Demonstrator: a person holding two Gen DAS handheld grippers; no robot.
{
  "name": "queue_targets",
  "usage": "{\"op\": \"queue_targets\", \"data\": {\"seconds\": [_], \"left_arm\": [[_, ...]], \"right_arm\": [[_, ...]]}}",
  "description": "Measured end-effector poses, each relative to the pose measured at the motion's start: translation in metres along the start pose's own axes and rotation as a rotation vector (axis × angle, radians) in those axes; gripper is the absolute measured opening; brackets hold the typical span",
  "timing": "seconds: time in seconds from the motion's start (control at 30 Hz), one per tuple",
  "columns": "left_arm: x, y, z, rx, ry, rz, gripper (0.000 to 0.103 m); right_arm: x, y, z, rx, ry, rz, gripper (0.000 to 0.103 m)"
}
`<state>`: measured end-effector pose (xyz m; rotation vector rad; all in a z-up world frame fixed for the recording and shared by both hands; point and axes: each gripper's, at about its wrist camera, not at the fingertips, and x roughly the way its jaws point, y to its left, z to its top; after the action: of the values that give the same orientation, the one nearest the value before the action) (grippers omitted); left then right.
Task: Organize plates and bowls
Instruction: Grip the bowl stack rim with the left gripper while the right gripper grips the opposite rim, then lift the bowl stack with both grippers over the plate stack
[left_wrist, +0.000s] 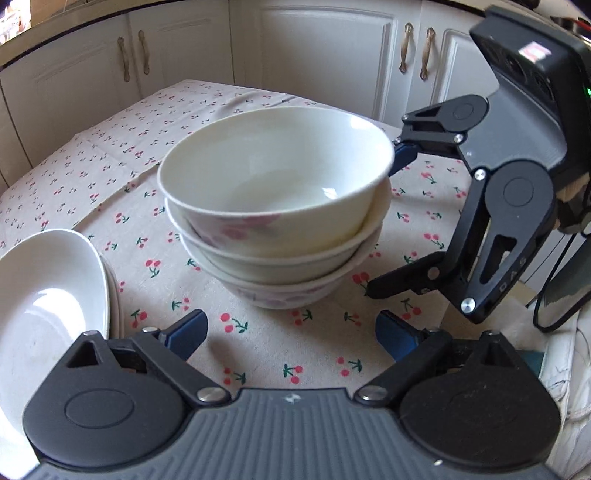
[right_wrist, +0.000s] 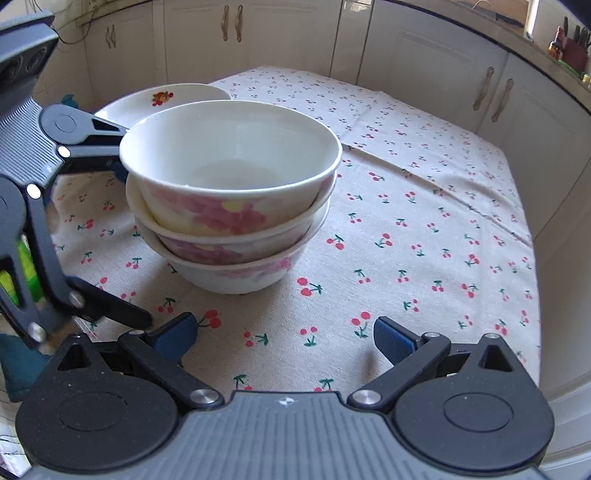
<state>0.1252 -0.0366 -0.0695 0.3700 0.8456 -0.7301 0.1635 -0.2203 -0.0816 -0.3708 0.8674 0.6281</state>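
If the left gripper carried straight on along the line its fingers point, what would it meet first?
Probably the cherry-print tablecloth, just short of the stack of three bowls. The left gripper is open and empty, angled downward. If its path runs shallower than it looks, it would meet the bottom bowl first; depth is hard to judge.

Bowls: three, nested in one stack
Plates: at least two, stacked; the exact number cannot be told
Tongs: two, left tongs and right tongs
Cloth: one, cherry-printed

Three bowls sit stacked on the worktop, ahead of the left fingers. Plates lie left of them.
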Motion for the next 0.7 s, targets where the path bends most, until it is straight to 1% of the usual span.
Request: {"op": "queue_targets", "data": {"seconds": [0.07, 0.23, 0.47, 0.6, 0.7], "left_arm": [[0.003, -0.002, 0.002, 0.017, 0.006, -0.001, 0.102], [0.008, 0.001, 0.009, 0.03, 0.025, -0.013, 0.103], [0.016, 0.009, 0.022, 0.032, 0.115, -0.048, 0.103], [0.015, 0.008, 0.022, 0.072, 0.103, -0.048, 0.102], [0.01, 0.006, 0.024, 0.128, 0.085, -0.042, 0.102]], "right_arm": [[0.003, -0.005, 0.0, 0.012, 0.006, 0.024, 0.103], [0.004, -0.007, -0.001, 0.007, -0.002, 0.039, 0.103], [0.004, -0.01, -0.005, -0.015, -0.037, 0.058, 0.103], [0.004, -0.01, -0.003, -0.026, -0.037, 0.063, 0.103], [0.001, -0.008, 0.001, -0.077, -0.054, 0.057, 0.103]]}}
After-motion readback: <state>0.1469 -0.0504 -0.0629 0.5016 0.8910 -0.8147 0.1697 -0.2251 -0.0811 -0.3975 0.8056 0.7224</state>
